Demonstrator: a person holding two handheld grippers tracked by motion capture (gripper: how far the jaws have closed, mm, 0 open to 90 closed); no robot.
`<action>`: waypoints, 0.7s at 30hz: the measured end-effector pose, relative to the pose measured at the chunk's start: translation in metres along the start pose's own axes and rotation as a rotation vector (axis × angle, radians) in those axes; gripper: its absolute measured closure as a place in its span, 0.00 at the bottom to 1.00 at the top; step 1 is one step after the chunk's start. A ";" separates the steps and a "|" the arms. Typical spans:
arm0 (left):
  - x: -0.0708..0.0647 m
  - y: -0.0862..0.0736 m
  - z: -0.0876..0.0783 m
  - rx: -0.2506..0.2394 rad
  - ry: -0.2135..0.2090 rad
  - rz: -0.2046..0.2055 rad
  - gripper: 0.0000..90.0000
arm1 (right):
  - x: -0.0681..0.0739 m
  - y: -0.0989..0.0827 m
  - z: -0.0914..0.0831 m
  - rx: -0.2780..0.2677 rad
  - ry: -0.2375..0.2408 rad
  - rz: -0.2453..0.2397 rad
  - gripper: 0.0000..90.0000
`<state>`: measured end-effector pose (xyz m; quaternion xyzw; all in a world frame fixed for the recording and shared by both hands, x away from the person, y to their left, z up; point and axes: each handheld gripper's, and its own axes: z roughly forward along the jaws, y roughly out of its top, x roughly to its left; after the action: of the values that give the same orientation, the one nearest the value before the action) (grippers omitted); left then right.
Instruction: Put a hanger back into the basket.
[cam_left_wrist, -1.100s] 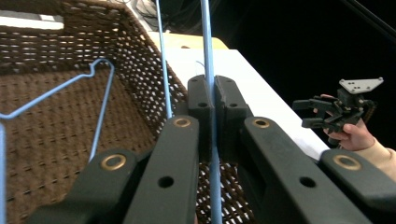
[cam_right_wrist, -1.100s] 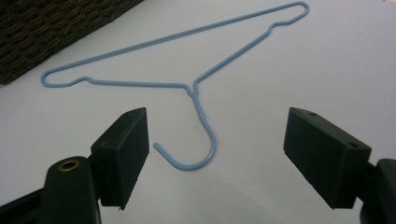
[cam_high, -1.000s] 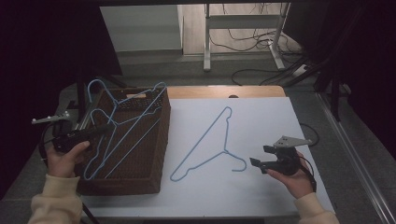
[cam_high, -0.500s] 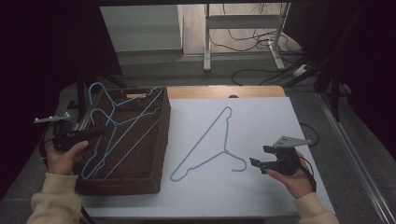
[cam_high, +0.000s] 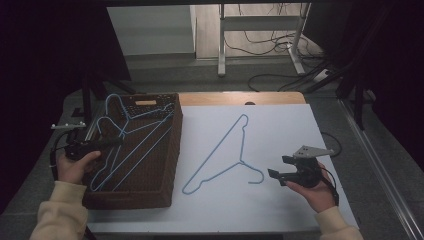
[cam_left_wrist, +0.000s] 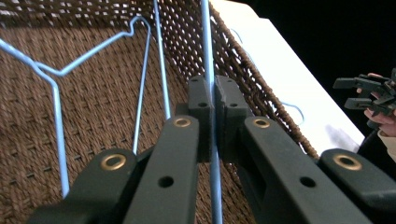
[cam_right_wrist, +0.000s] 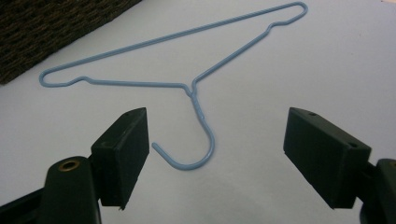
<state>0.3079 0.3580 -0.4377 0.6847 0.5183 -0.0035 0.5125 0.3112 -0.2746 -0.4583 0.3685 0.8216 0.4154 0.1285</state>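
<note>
Pale blue wire hangers (cam_high: 131, 145) lie in a dark brown woven basket (cam_high: 165, 172), and another pale blue hanger (cam_high: 223, 155) lies on a plain white tabletop (cam_high: 280, 125). Both the left gripper (cam_left_wrist: 213, 93) and the right gripper (cam_high: 277, 167) are black, with brass-coloured rivets on their jaws. The person's sleeves (cam_high: 57, 215) are cream.
</note>
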 end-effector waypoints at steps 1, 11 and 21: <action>0.000 0.000 0.000 0.000 0.000 0.000 0.96 | 0.000 0.000 0.000 0.000 0.000 -0.001 0.25; 0.017 -0.009 0.018 0.066 0.095 -0.040 0.94 | 0.001 0.000 0.000 -0.002 -0.003 -0.003 0.25; -0.004 -0.006 0.009 0.000 0.234 0.052 0.42 | 0.002 0.001 0.001 0.000 -0.001 -0.009 0.24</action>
<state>0.3068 0.3483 -0.4437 0.6937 0.5564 0.0897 0.4485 0.3111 -0.2724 -0.4582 0.3651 0.8233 0.4145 0.1305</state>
